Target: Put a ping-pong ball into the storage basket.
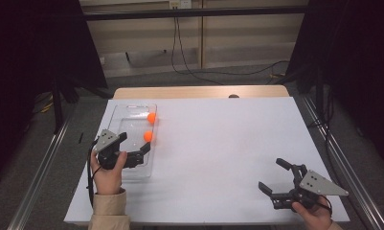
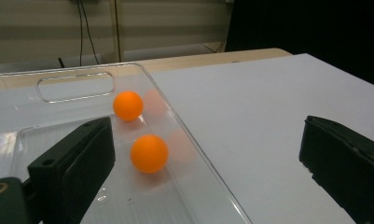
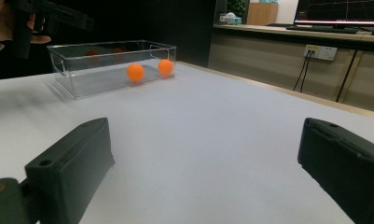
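A clear plastic bin (image 1: 127, 115) stands at the left of the white table (image 1: 218, 143). Two orange balls lie inside it along its right wall, one farther back (image 1: 152, 117) and one nearer (image 1: 148, 136). My left gripper (image 1: 136, 141) hovers open over the bin's near right part, empty. In the left gripper view the far ball (image 2: 128, 105) and the near ball (image 2: 149, 153) rest in the bin (image 2: 58, 107) ahead of the wide-apart jaws. My right gripper (image 1: 271, 174) is held open and empty near the front right corner, far from the bin (image 3: 96, 70).
Wooden boards and dangling cables (image 1: 180, 52) lie behind the table's far edge. Dark curtains (image 1: 31, 57) flank both sides. In the right gripper view a counter with a wall socket (image 3: 321, 52) runs along the right, and the other hand's gripper (image 3: 45, 18) shows above the bin.
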The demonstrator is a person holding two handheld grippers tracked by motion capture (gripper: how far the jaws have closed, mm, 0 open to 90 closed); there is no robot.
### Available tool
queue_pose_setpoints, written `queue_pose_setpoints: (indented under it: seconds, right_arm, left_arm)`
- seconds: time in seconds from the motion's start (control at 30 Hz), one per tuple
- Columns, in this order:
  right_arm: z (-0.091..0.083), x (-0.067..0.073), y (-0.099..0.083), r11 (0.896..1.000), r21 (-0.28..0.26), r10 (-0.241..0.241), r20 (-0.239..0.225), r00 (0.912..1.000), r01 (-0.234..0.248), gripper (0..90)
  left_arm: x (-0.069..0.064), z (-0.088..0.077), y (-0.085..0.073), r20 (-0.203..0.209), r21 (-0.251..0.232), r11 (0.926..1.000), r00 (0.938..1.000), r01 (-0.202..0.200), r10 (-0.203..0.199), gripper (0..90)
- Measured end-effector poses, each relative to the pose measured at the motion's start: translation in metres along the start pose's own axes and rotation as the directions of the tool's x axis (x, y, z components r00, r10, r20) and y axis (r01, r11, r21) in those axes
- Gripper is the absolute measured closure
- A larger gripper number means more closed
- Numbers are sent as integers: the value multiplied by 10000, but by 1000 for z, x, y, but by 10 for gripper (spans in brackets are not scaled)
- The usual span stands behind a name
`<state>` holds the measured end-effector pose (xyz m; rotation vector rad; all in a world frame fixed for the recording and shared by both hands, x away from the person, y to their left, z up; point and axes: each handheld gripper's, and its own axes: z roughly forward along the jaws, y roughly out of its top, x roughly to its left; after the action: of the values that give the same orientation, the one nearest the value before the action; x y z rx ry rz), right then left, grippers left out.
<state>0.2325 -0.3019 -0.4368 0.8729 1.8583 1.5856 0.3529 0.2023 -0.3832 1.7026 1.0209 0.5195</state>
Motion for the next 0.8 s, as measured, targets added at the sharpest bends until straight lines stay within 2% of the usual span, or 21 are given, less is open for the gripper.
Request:
queue_pose_setpoints:
  seconds: [0.07,0.33,0.57,0.7,0.8]
  right_arm:
    - [0,0,0,10000,6,7,-6,10000,-7,26]
    - [0,0,0,10000,-19,25,-1,10000,-25,26]
    - [0,0,0,10000,-20,38,3,10000,-38,26]
    - [-1,0,0,10000,-18,32,-4,10000,-32,26]
    - [-1,0,1,10000,-27,33,-5,10000,-33,26]
  left_arm:
    - [-1,-2,-1,176,-64,10000,9998,-45,46,34]
    - [-3,-7,-2,402,-427,9990,9991,-111,128,30]
    - [-5,-10,-5,441,-531,9985,9988,-166,189,30]
    - [-5,-12,-7,291,-591,9976,9989,-347,365,31]
    - [-5,-13,-9,286,-625,9976,9991,-306,325,30]
